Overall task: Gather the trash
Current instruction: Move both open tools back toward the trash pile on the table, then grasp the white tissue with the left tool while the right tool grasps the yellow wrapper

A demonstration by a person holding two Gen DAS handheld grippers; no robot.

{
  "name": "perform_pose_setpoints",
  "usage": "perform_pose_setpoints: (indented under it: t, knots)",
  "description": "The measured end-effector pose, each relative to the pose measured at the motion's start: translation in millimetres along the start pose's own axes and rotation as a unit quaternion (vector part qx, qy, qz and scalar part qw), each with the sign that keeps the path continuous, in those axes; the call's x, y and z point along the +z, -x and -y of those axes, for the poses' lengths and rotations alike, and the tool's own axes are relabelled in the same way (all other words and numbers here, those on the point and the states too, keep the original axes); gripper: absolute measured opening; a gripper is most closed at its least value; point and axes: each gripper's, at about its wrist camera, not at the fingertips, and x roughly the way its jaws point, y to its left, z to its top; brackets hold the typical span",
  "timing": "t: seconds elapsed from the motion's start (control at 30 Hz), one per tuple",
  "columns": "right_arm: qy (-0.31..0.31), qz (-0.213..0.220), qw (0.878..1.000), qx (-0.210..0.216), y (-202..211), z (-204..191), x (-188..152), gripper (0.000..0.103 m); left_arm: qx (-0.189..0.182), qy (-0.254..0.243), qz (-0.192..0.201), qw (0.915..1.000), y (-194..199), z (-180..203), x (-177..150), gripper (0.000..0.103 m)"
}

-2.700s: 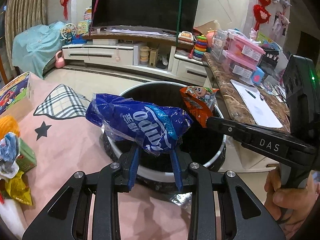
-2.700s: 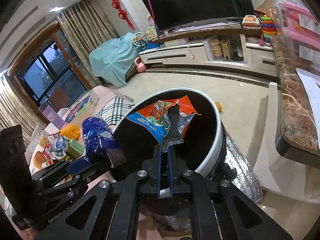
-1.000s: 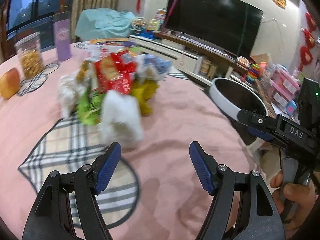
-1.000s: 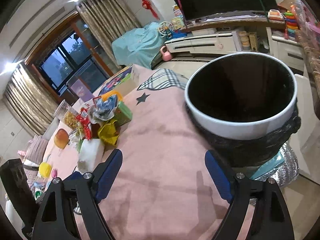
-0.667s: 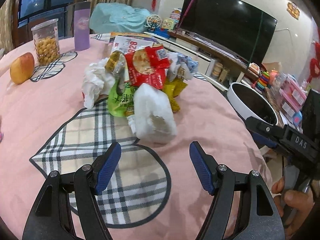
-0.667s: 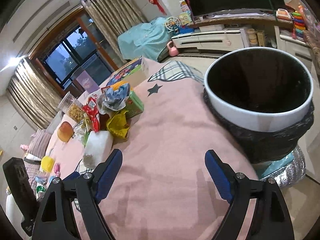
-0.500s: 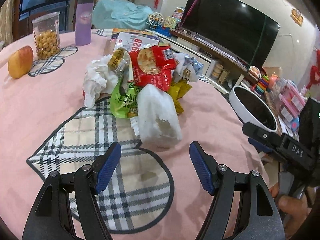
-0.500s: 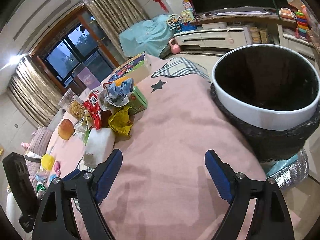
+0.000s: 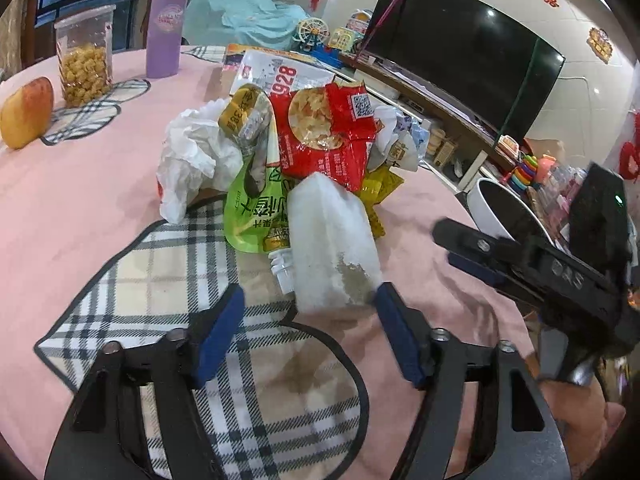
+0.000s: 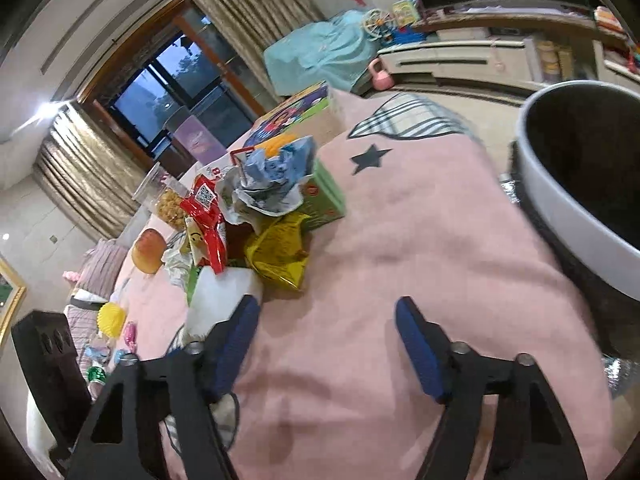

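- Left wrist view: the left gripper (image 9: 308, 308) is being closed in, jaws apart, with nothing clamped; the white bag (image 9: 330, 240) is being framed just beyond the blue pads, right pad at its corner.
- Right gripper (image 10: 326, 328) is likewise being narrowed, jaws parted over bare pink tablecloth (image 10: 400, 240), empty.
- Trash pile (image 9: 304, 140) is being left uncollected: red snack packet (image 9: 326, 132), green pouch (image 9: 256, 208), yellow wrapper (image 10: 280, 252), crumpled paper (image 10: 272, 184).
- Bin (image 10: 560, 200) is being kept beside the table edge; most collecting is judged outstanding.
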Motion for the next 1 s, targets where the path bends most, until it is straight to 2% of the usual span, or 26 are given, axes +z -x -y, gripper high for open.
perform_pose_setpoints:
  t: [0.03, 0.1, 0.2, 0.4, 0.6, 0.67, 0.7, 0.8, 1.0]
  knots:
    - [-0.001, -0.003, 1.000, 0.004, -5, -1, 2, 0.063, -0.011, -0.001, -0.006, 0.9999, -3, -1, 0, 0.053]
    - [-0.005, -0.009, 1.000, 0.012, -13, -1, 7, 0.060, -0.030, -0.004, -0.013, 0.9995, -7, -1, -1, 0.032]
    - [-0.007, -0.018, 0.999, 0.027, -25, -5, 13, 0.060, -0.040, -0.014, -0.005, 0.9991, -3, 1, -2, 0.027]
    - [0.006, -0.034, 0.998, 0.044, -43, -21, 12, 0.062, -0.031, -0.011, 0.014, 0.9994, 16, -15, -1, 0.026]
    - [0.024, -0.041, 0.998, 0.029, -57, -33, 11, 0.062, -0.010, 0.014, 0.014, 0.9998, 23, -39, -5, 0.026]
    - [0.031, -0.040, 0.998, 0.022, -59, -37, 11, 0.055, -0.010, 0.015, 0.013, 0.9998, 22, -39, -7, 0.026]
    - [0.035, -0.041, 0.998, 0.019, -59, -39, 11, 0.040, -0.010, 0.013, 0.014, 0.9998, 23, -37, -7, 0.026]
    - [0.043, -0.045, 0.998, 0.021, -55, -41, 7, 0.033, -0.016, 0.008, 0.017, 0.9997, 27, -30, -8, 0.026]
    - [0.039, -0.034, 0.999, 0.015, -27, -30, -4, 0.032, -0.033, -0.006, 0.017, 0.9993, 30, -10, -10, 0.026]
